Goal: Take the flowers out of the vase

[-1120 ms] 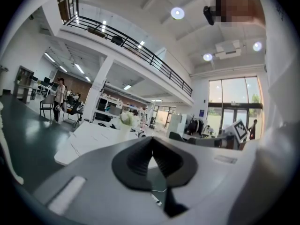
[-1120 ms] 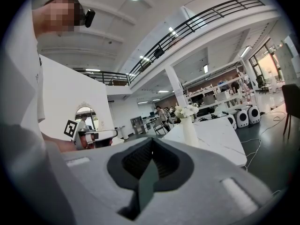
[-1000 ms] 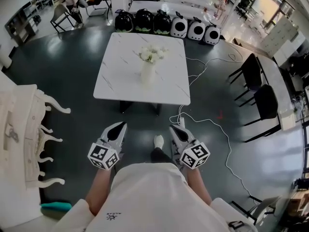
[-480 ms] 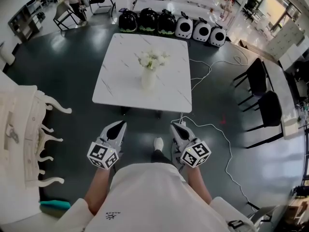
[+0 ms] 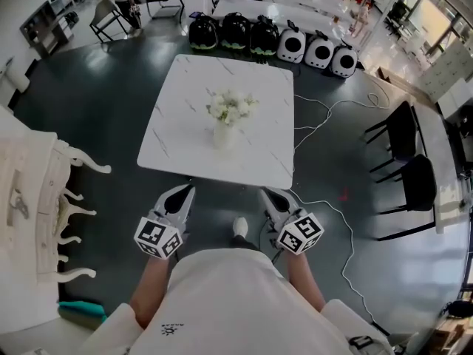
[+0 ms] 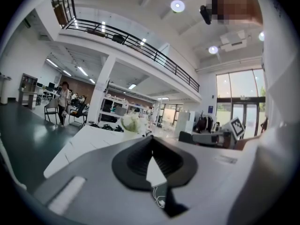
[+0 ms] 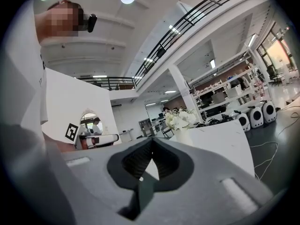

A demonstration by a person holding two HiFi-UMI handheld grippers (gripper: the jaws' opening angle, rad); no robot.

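The white flowers [image 5: 231, 108] stand in a white vase [image 5: 224, 136] mid-way across the white marble surface [image 5: 177, 95], well ahead of the left gripper [image 5: 184, 192] and right gripper [image 5: 267, 195]. Both are just short of its near edge, fingers [image 6: 133, 161] pressed together. A dark floor [image 5: 96, 117] surrounds it, with pet carriers [image 5: 277, 41] beyond, black chairs [image 5: 403, 135] and a white cable [image 5: 325, 113] on the right, and carved white furniture [image 5: 44, 198] on the left.

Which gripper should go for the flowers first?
Left gripper, marginally. It and the right gripper are both shut, at the table's near edge, vase about midway between them, but the flowers sit nearer the middle of its own view.
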